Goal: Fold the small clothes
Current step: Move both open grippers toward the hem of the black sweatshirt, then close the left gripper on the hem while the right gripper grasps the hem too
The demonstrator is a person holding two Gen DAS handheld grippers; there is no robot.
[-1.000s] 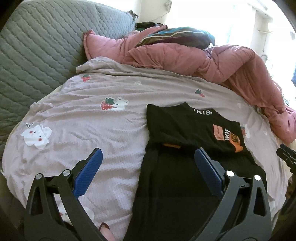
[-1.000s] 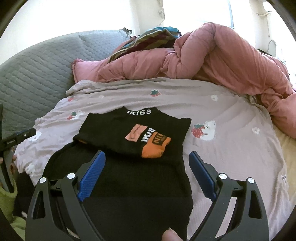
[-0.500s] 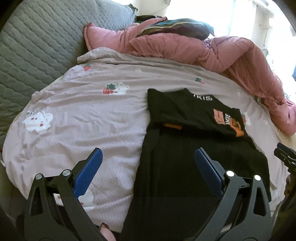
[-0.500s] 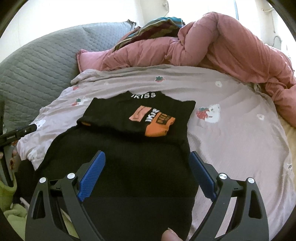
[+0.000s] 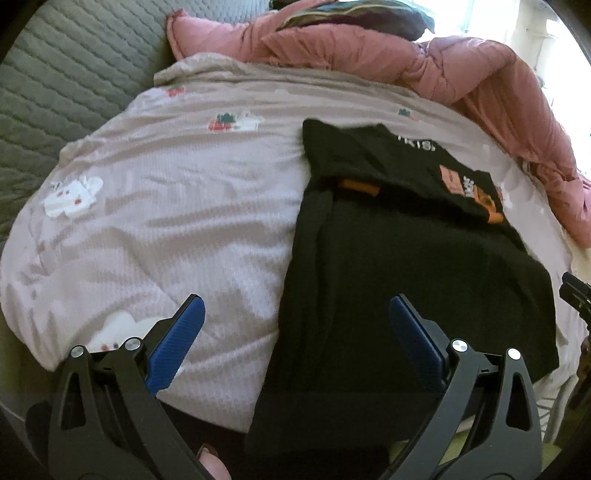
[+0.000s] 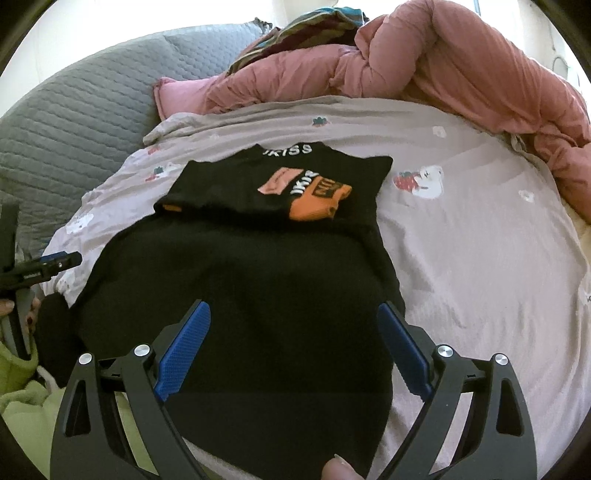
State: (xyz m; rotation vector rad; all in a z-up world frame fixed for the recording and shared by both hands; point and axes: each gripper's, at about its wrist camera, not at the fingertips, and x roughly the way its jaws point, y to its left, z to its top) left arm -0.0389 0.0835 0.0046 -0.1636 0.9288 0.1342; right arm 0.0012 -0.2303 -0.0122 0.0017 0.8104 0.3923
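Observation:
A black garment (image 5: 406,277) lies flat on the pale pink bedsheet (image 5: 166,206), its far part folded over with white lettering and an orange print (image 6: 317,197) facing up. It also shows in the right wrist view (image 6: 240,295), its near hem hanging over the bed edge. My left gripper (image 5: 295,325) is open and empty above the garment's near left edge. My right gripper (image 6: 293,332) is open and empty above the garment's near right part. The left gripper's tip shows at the left of the right wrist view (image 6: 48,264).
A rumpled pink duvet (image 6: 424,74) with a striped cloth (image 6: 306,26) on it lies along the far side of the bed. A grey quilted headboard (image 5: 66,74) stands at the left. Yellow-green fabric (image 6: 22,406) lies below the bed's near edge.
Both grippers have moved down and closer to the near end of the black garment. Both stay open. The garment has not moved.

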